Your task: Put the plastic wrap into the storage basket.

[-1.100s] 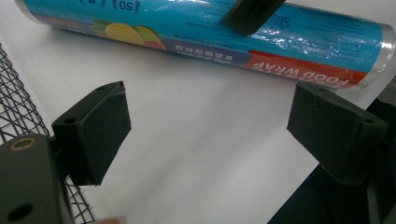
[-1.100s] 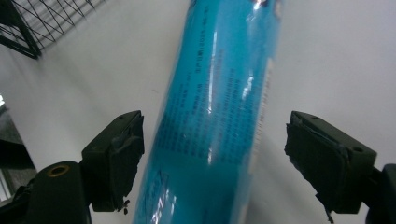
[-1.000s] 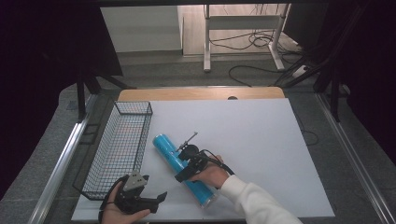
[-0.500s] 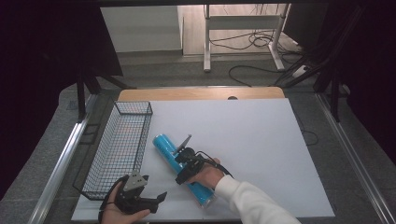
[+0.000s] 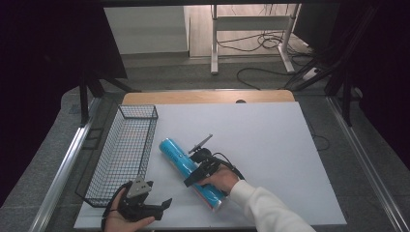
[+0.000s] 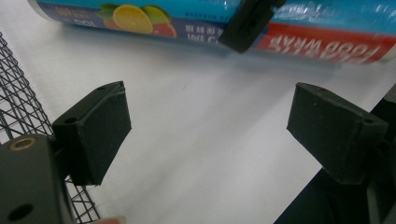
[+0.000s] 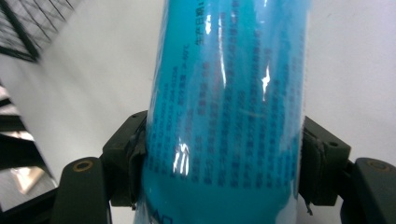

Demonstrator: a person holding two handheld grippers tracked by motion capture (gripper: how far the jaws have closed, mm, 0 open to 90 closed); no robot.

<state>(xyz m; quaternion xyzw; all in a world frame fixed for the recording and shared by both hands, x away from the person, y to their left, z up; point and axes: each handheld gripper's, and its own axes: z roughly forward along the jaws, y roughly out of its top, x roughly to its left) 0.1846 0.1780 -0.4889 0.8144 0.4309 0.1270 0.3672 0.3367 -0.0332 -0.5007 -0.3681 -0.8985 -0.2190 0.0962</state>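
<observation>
A blue roll of food wrap (image 5: 186,170) lies slantwise on the white table top (image 5: 270,140), near its front middle. My right gripper (image 5: 196,170) reaches over the roll's middle; its jaws have just been closing and now press on both sides of the roll (image 7: 224,116). My left gripper (image 5: 155,205) rests at the front left with its jaws wide apart and nothing between them. In the left gripper view the roll (image 6: 327,28) lies beyond the jaws, with one of the right gripper's fingers (image 6: 247,23) across it.
A black wire basket (image 5: 123,150) stands along the table's left side, just left of the roll; its mesh (image 6: 18,102) sits close beside the left gripper. The table's right half lies bare. Cables and a stand sit on the floor behind the table.
The right gripper's jaws have closed on the blue roll. The hand shifted slightly over it. The left gripper has kept still.
</observation>
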